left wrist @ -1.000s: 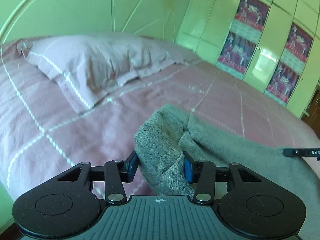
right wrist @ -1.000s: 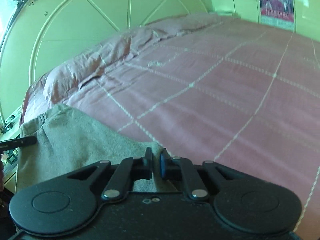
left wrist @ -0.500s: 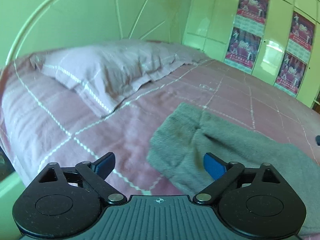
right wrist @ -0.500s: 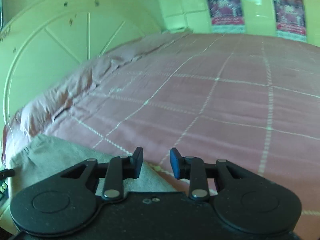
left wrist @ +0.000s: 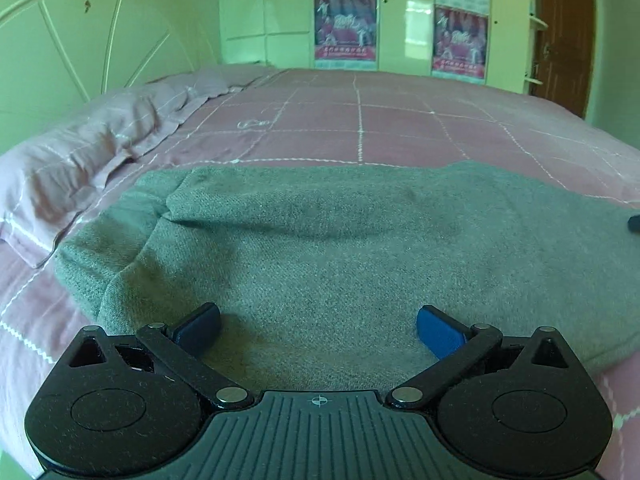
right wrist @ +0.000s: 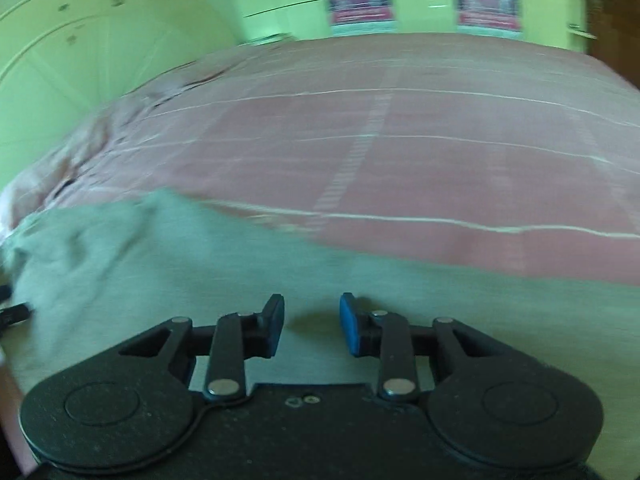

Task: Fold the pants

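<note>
Pants (left wrist: 320, 248), grey and soft-looking, lie spread on the pink checked bed (left wrist: 400, 120), directly ahead of and beneath both of my tongs. My left tongs (left wrist: 318, 326) have just been opening and now stand spread wide, blue pads (left wrist: 438, 330) far apart over the cloth; fabric shows between them but neither pad presses on it. Past those tongs the pants stretch away as a broad band, with a folded, bunched end off to their left, lying just beside the pillow (left wrist: 80, 160). At the far right edge of that view a small dark tip of my other tool (left wrist: 634, 223) pokes in above the cloth. My right tongs (right wrist: 312, 328) have been opening within the last second and have eased in a little, so I read them as parted by a narrow gap, nothing pinched, with the pants flat underneath. That view is motion-blurred. Beyond both tongs, across the bed, stands a pale green wardrobe (left wrist: 404, 20) with posters (left wrist: 346, 26) on its doors.
</note>
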Motion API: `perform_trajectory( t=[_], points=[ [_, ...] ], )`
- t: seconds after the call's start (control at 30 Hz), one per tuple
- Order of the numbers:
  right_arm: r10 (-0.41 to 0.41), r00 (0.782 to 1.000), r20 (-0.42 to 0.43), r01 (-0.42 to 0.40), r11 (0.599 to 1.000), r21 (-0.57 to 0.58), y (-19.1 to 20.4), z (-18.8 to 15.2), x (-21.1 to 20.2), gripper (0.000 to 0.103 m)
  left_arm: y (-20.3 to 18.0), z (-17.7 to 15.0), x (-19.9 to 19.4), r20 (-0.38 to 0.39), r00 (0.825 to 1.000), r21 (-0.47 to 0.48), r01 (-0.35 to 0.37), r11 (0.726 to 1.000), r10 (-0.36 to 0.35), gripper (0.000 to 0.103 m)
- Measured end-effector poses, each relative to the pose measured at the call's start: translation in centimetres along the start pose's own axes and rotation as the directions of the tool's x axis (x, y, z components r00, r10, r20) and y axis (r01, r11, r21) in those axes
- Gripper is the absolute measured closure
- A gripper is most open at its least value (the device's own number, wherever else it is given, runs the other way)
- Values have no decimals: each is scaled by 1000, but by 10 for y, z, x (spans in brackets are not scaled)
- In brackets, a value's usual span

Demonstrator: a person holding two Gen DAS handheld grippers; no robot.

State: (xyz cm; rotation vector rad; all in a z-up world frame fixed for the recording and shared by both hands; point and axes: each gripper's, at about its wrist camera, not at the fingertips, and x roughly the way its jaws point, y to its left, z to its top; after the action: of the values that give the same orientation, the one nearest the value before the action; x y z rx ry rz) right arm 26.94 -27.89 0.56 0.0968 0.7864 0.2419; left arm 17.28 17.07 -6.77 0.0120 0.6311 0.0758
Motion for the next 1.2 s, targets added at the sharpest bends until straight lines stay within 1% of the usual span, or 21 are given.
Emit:
perform_trajectory(
  t=[0.07, 0.1, 0.17, 0.2, 0.23, 0.33, 0.37, 0.43, 0.47, 0.53, 0.57, 0.63, 0.7, 0.77, 0.83, 0.87, 0.93, 1.0, 1.07, 1.13, 1.2],
  points=[
    [-95, 995, 15, 95, 995, 43, -37, -4, -15, 82, -2, -5, -5, 18, 1000, 5, -2, 1000, 2, 0],
    [-128, 992, 19, 127, 989, 71, -54, -7, -22, 85, -2, -6, -6, 20, 1000, 1, -4, 1000, 4, 0],
    [-192, 981, 25, 188, 974, 124, -83, -13, -41, 85, -5, -6, -7, 19, 1000, 6, -12, 1000, 11, 0],
    [-233, 972, 42, 224, 962, 153, -94, -16, -54, 79, -6, -6, -7, 18, 1000, 9, -14, 1000, 14, 0],
    [-249, 966, 76, 230, 954, 193, -105, -20, -70, 74, -6, -5, -6, 16, 1000, 9, -14, 1000, 14, 0],
    [-266, 944, 196, 196, 928, 316, -129, -43, -123, 72, -8, -2, -5, 2, 1000, 12, -18, 1000, 18, 0],
    [-283, 932, 229, 194, 919, 344, -133, -52, -137, 72, -7, 2, -4, -10, 1000, 11, -23, 1000, 24, 0],
    [-311, 906, 287, 160, 879, 449, -147, -75, -166, 66, -7, 10, -4, -34, 999, 4, -38, 999, 38, 0],
    [-327, 894, 306, 137, 849, 510, -156, -89, -178, 64, -9, 12, -7, -34, 998, 0, -43, 999, 43, 0],
    [-373, 865, 335, 84, 766, 637, -185, -118, -199, 63, -13, 12, -12, -20, 1000, -2, -23, 1000, 23, 0],
    [-377, 862, 339, 51, 730, 681, -198, -129, -205, 63, -17, 11, -15, -12, 1000, 4, -12, 1000, 12, 0],
    [-359, 878, 316, 5, 666, 746, -222, -145, -203, 64, -26, 9, -15, -24, 1000, 25, 11, 1000, -10, 0],
    [-312, 894, 322, -70, 612, 788, -238, -156, -196, 65, -34, 6, -15, -29, 1000, 39, 8, 999, -7, 0],
    [-283, 906, 316, -115, 552, 826, -250, -162, -183, 64, -37, 2, -13, -28, 1000, 20, -3, 1000, 3, 0],
    [-259, 928, 267, -109, 496, 861, -260, -165, -165, 68, -35, -2, -11, -23, 1000, -2, 1, 1000, -1, 0],
    [-260, 925, 276, -126, 476, 870, -262, -167, -161, 70, -35, -2, -11, -24, 1000, -2, 1, 1000, -1, 0],
    [-235, 916, 324, -189, 459, 868, -263, -167, -157, 69, -37, 0, -12, -38, 999, 16, -13, 1000, 14, 0],
    [-198, 917, 346, -224, 461, 859, -264, -164, -152, 68, -42, 8, -14, -65, 997, 5, -34, 999, 34, 0],
    [-184, 917, 354, -240, 454, 858, -268, -166, -147, 74, -50, 14, -20, -37, 999, -50, 15, 999, -17, 0],
    [-178, 905, 386, -281, 432, 857, -272, -169, -148, 75, -67, 17, -27, 11, 997, -93, 72, 993, -71, 0],
    [-177, 895, 408, -297, 446, 844, -269, -171, -153, 73, -97, 18, -32, 50, 993, -106, 113, 988, -108, 0]
  ],
)
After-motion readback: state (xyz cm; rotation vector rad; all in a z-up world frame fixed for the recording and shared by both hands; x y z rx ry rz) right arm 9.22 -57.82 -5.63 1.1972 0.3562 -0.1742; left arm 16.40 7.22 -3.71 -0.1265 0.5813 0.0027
